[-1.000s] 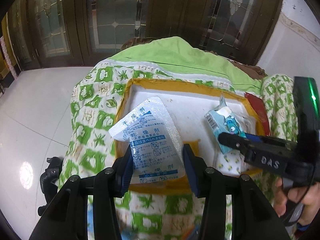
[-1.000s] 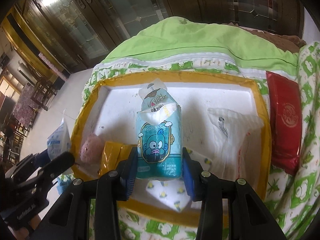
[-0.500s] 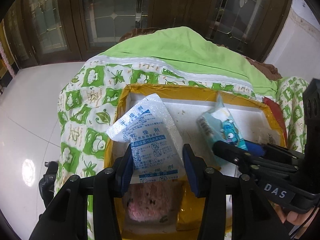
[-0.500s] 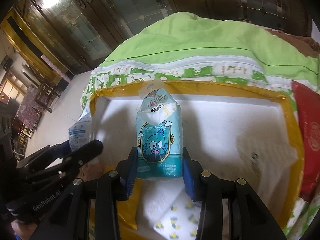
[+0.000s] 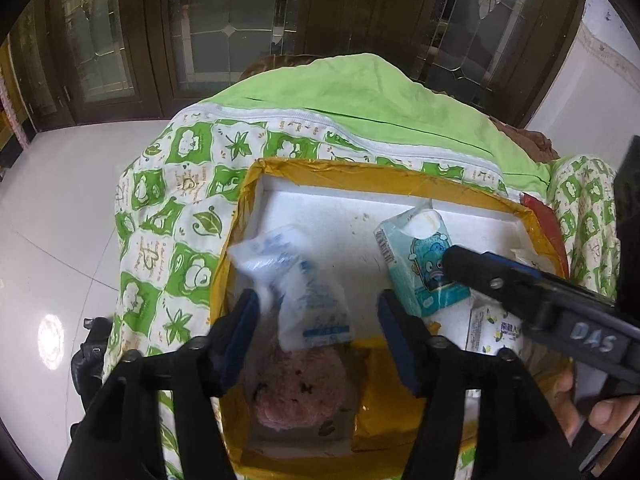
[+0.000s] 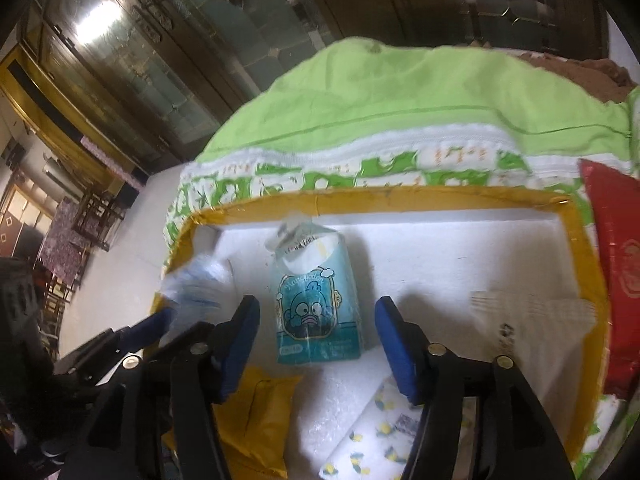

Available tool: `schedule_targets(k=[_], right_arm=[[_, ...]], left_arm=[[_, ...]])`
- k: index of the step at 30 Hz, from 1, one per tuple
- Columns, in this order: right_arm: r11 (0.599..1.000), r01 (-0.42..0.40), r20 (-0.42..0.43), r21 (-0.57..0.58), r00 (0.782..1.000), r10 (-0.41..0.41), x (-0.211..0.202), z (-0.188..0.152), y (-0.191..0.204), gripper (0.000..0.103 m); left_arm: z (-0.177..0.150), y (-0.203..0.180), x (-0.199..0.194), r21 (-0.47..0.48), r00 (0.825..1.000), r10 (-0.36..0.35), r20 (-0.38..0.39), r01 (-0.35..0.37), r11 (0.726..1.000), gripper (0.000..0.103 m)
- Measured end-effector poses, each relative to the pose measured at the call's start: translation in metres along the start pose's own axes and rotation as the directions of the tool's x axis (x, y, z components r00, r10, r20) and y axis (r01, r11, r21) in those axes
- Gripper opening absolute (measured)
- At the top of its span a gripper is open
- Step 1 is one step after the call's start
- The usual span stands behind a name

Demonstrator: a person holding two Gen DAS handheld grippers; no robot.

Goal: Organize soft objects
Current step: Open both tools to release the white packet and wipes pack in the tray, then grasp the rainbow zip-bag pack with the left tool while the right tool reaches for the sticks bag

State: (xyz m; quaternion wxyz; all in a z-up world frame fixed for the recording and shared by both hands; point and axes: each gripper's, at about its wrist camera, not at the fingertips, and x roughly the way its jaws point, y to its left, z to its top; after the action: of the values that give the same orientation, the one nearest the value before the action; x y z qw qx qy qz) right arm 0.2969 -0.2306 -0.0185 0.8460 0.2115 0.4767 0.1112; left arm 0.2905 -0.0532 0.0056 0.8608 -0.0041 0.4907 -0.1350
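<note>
now both of your grippers have just been opening, and each packet sits loose between pads that no longer press it. the left gripper (image 5: 316,312) stands about half open with the sachet (image 5: 308,296) between its jaws, blurred as if dropping; its lower edge hangs over the pink toy (image 5: 300,392) at the near end of the box (image 5: 360,172). the right gripper (image 6: 316,320) is likewise half open around the tissue pack (image 6: 320,312), which looks to rest on the white floor of the box, clear of both pads.

to finish the release well, i'd judge you should hold both wrists quiet until the packets settle, then draw straight back along the fingers rather than sideways, so a pad does not drag a soft wrapper with it. the two grippers are close together, so pull one out at a time.

the sachet is a white crinkly pouch with blue print, limp and light, likely to fold where it lands. the tissue pack is teal plastic with a cartoon face and a white tuft at its top, squashy but it holds its block shape. beside it nearer you lie a yellow bag (image 6: 256,420) and a lemon-print pack (image 6: 380,432). farther off, a red packet (image 6: 616,280) lies outside the box on the green-patterned quilt (image 5: 172,216).
</note>
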Motion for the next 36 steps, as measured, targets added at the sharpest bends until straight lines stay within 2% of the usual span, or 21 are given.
schedule_targets(k=[4, 7, 9, 11, 13, 15, 21, 24, 31, 36], right_arm=[[1.0, -0.016, 0.033, 0.017, 0.999, 0.016, -0.02, -0.011, -0.001, 0.074], [0.999, -0.018, 0.025, 0.029, 1.0, 0.018, -0.031, -0.024, -0.004, 0.078], [0.999, -0.021, 0.014, 0.03, 1.0, 0.021, -0.038, -0.032, -0.007, 0.08], [0.999, -0.02, 0.007, 0.031, 1.0, 0.02, -0.045, -0.041, -0.009, 0.084], [0.999, -0.028, 0.003, 0.035, 1.0, 0.028, -0.051, -0.049, -0.01, 0.091], [0.998, -0.04, 0.0, 0.041, 0.999, 0.04, -0.057, -0.057, -0.012, 0.093], [0.998, -0.048, -0.003, 0.039, 0.999, 0.048, -0.077, -0.087, -0.019, 0.094], [1.0, -0.016, 0.021, 0.006, 1.0, 0.016, -0.093, -0.102, -0.02, 0.096], [0.998, -0.045, -0.029, 0.036, 0.999, 0.046, -0.112, -0.141, -0.037, 0.096], [0.997, -0.053, -0.06, 0.048, 0.997, 0.056, -0.12, -0.163, -0.045, 0.096]], left_arm=[[-0.009, 0.002, -0.014, -0.01, 1.0, 0.003, 0.013, -0.003, 1.0, 0.073], [-0.021, 0.002, -0.029, -0.017, 1.0, -0.005, 0.027, 0.005, 1.0, 0.076], [-0.034, -0.001, -0.042, -0.015, 0.999, 0.008, 0.044, -0.007, 1.0, 0.086], [-0.052, -0.002, -0.056, -0.028, 0.998, 0.029, 0.06, -0.027, 0.999, 0.09], [-0.067, -0.002, -0.065, -0.062, 0.998, 0.002, 0.057, 0.001, 0.998, 0.091], [-0.078, -0.002, -0.07, -0.082, 0.999, -0.011, 0.048, 0.015, 0.996, 0.091], [-0.109, -0.011, -0.088, -0.069, 0.998, 0.028, 0.054, -0.025, 0.997, 0.091], [-0.121, -0.011, -0.094, -0.076, 0.998, 0.036, 0.053, -0.032, 0.997, 0.091], [-0.156, 0.003, -0.112, -0.168, 0.996, 0.033, 0.079, -0.02, 0.986, 0.091], [-0.182, 0.013, -0.11, -0.216, 0.998, 0.033, 0.048, -0.021, 0.976, 0.091]])
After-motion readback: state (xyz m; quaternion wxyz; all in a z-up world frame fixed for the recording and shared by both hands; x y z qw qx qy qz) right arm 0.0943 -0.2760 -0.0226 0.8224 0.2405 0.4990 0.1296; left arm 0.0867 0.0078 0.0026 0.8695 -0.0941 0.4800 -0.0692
